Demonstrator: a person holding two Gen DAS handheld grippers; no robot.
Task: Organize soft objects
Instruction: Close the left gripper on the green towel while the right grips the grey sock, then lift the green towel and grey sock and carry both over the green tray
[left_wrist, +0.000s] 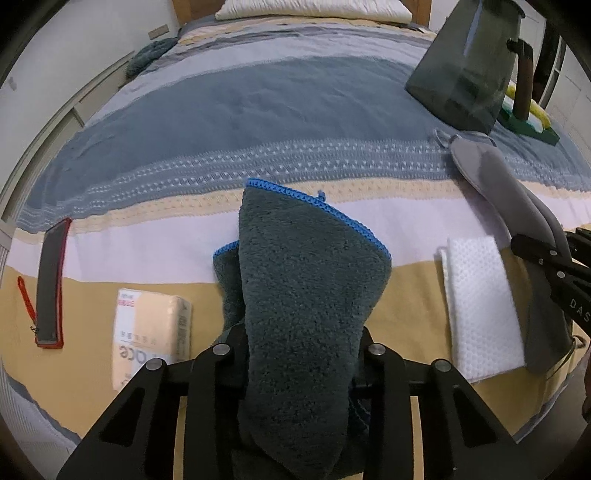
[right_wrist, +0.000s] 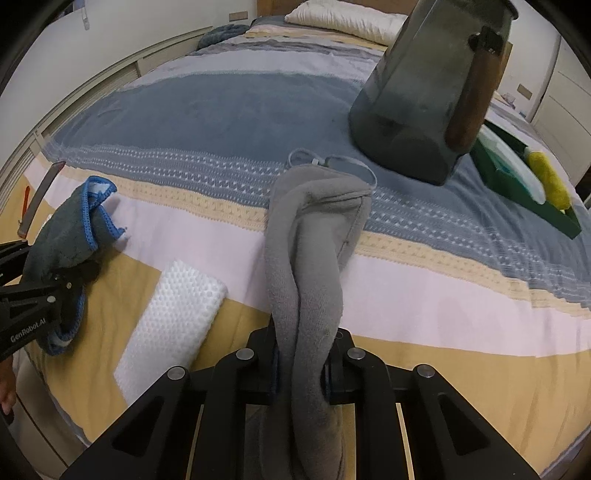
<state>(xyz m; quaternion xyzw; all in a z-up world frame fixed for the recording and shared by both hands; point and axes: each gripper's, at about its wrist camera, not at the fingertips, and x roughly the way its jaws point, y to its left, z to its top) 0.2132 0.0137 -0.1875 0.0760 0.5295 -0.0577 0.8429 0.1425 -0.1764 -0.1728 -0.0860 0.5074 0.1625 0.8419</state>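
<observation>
My left gripper (left_wrist: 301, 363) is shut on a dark grey fluffy towel with blue trim (left_wrist: 310, 280), held above the bed; it also shows in the right wrist view (right_wrist: 68, 232) at the left. My right gripper (right_wrist: 301, 363) is shut on a light grey soft cloth (right_wrist: 310, 251) that hangs over the bed; the same cloth shows in the left wrist view (left_wrist: 517, 206) at the right. A folded white waffle towel (left_wrist: 480, 306) lies on the yellow band of the bedspread between the two grippers, also in the right wrist view (right_wrist: 173, 325).
A dark grey fabric basket with a brown handle (right_wrist: 424, 96) stands on the bed at the right. A green tray (right_wrist: 532, 199) with a yellow item lies behind it. A tissue pack (left_wrist: 151, 332) and a red-edged flat case (left_wrist: 51, 284) lie at the left. A pillow (left_wrist: 314, 9) lies at the far end.
</observation>
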